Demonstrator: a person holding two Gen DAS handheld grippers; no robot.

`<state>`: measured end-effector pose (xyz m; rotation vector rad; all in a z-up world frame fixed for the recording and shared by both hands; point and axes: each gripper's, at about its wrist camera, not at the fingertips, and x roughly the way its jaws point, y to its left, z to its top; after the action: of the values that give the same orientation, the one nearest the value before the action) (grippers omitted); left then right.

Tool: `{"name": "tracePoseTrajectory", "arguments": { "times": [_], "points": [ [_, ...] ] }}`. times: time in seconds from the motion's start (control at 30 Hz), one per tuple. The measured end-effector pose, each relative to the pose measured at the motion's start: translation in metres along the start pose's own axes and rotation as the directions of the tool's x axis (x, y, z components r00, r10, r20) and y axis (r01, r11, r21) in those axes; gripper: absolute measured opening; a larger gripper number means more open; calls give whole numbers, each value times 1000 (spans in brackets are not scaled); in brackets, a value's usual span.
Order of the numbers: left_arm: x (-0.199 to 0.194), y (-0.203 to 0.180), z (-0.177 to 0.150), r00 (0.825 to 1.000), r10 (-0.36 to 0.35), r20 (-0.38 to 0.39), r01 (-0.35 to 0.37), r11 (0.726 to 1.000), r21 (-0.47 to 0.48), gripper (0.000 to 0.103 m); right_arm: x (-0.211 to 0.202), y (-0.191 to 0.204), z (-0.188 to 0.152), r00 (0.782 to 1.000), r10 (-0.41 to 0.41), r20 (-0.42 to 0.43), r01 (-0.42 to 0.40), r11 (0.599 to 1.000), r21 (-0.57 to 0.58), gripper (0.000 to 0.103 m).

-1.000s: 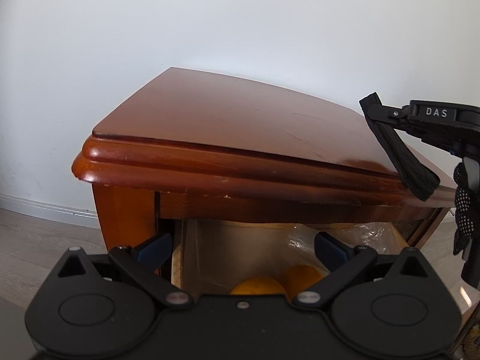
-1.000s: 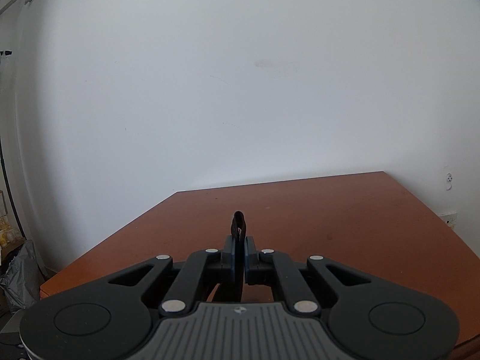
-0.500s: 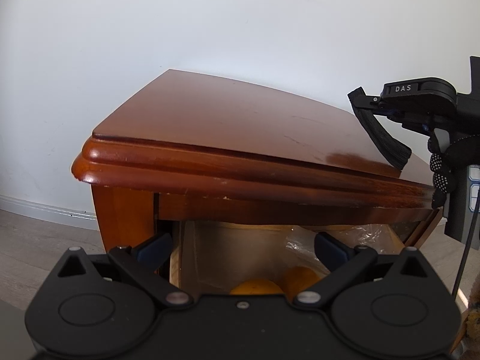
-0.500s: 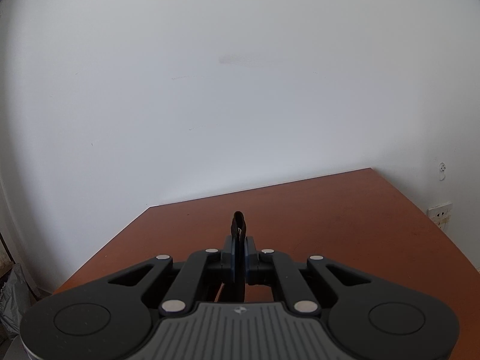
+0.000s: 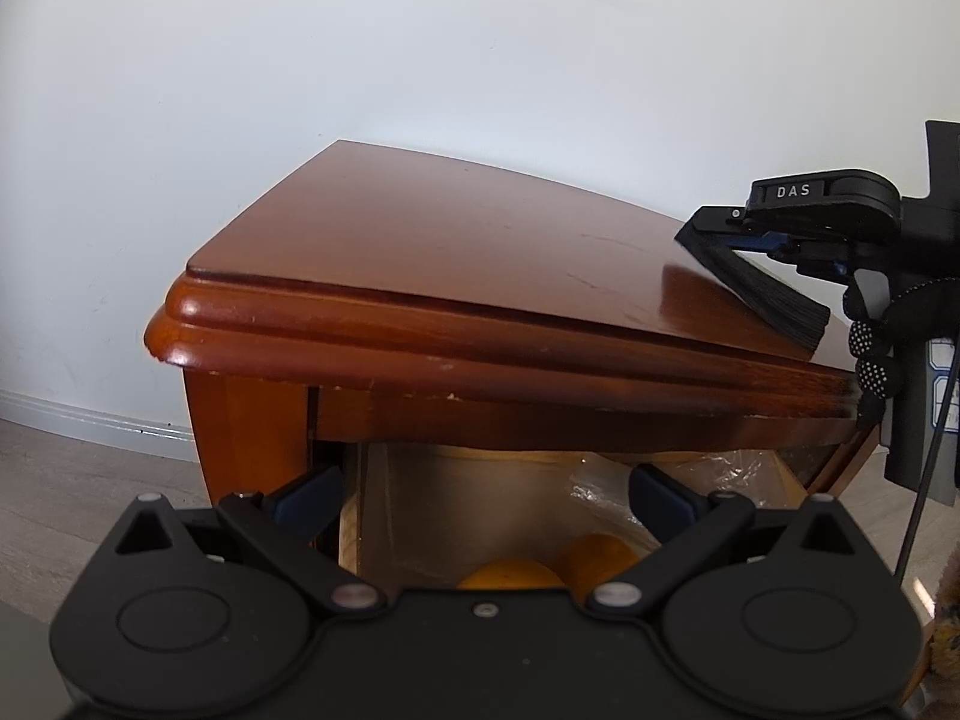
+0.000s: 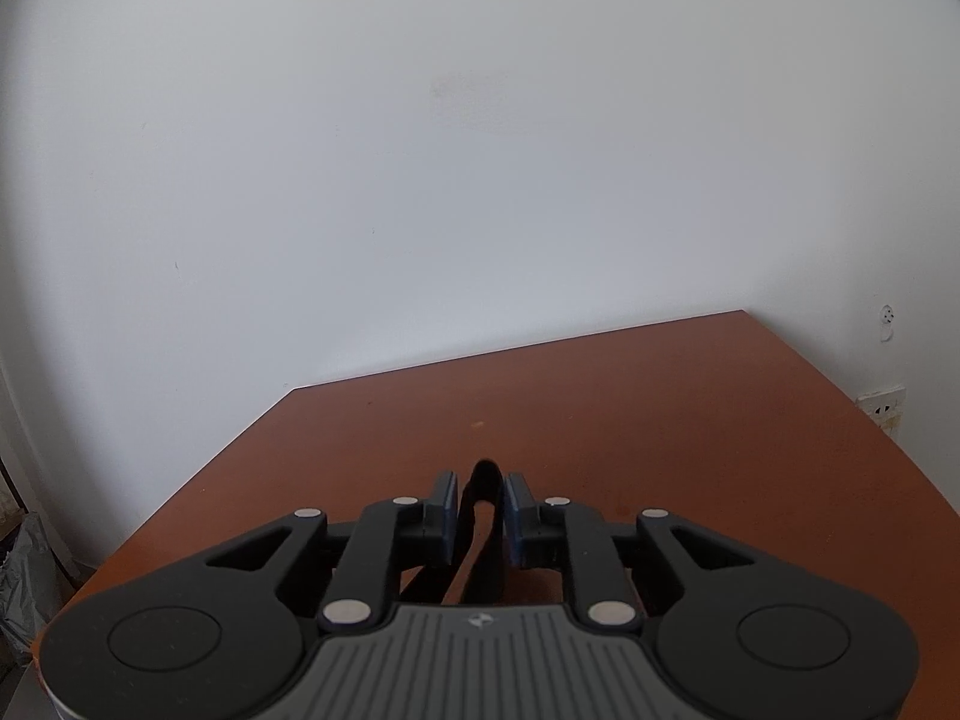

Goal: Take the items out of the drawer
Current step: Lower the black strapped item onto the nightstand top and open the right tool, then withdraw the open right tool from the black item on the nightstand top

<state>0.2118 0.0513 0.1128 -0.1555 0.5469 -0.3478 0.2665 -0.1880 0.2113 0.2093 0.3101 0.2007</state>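
A brown wooden cabinet [image 5: 456,252] has its drawer [image 5: 480,510] pulled open below the top. Inside lie orange fruits [image 5: 510,576] and a clear plastic bag [image 5: 690,474]. My left gripper [image 5: 480,492] is open and empty in front of the drawer. My right gripper [image 6: 480,504] hovers over the cabinet top [image 6: 600,450] at its right side; it also shows in the left wrist view [image 5: 720,234]. Its jaws have parted a little around a black folded strap [image 6: 483,516], which hangs down to the top [image 5: 762,288]. Whether the pads still touch the strap is unclear.
A white wall [image 6: 480,180] stands behind the cabinet. A wall socket [image 6: 882,408] is at the right. Grey wood floor [image 5: 72,480] and a white skirting board lie left of the cabinet. A grey bag [image 6: 24,576] sits on the floor at the far left.
My right gripper has sunk toward the cabinet top and its jaws have opened from shut to slightly apart around the strap, whose end now rests lower. My left gripper has not moved.
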Motion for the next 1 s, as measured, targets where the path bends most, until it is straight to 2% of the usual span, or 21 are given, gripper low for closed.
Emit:
{"name": "tracePoseTrajectory", "arguments": {
  "times": [0.2,0.27,0.4,0.7,1.0],
  "points": [
    [1,-1,0,1000,3,-2,-3,1000,0,103,2,4,4,1000,-3,20,3,1000,-20,27],
    [3,-1,-1,1000,5,-2,-5,1000,0,103,-1,5,4,1000,0,27,0,1000,-23,31],
    [5,-2,-1,1000,3,-2,-3,1000,0,103,-11,9,-2,999,1,42,1,999,-50,32],
    [8,-5,-1,1000,20,-4,-20,1000,0,103,-55,16,-19,995,53,87,-47,996,-71,35],
    [10,-9,-2,999,40,19,-40,999,11,103,-94,20,-51,992,81,98,-73,994,-88,36]
  ]
}}
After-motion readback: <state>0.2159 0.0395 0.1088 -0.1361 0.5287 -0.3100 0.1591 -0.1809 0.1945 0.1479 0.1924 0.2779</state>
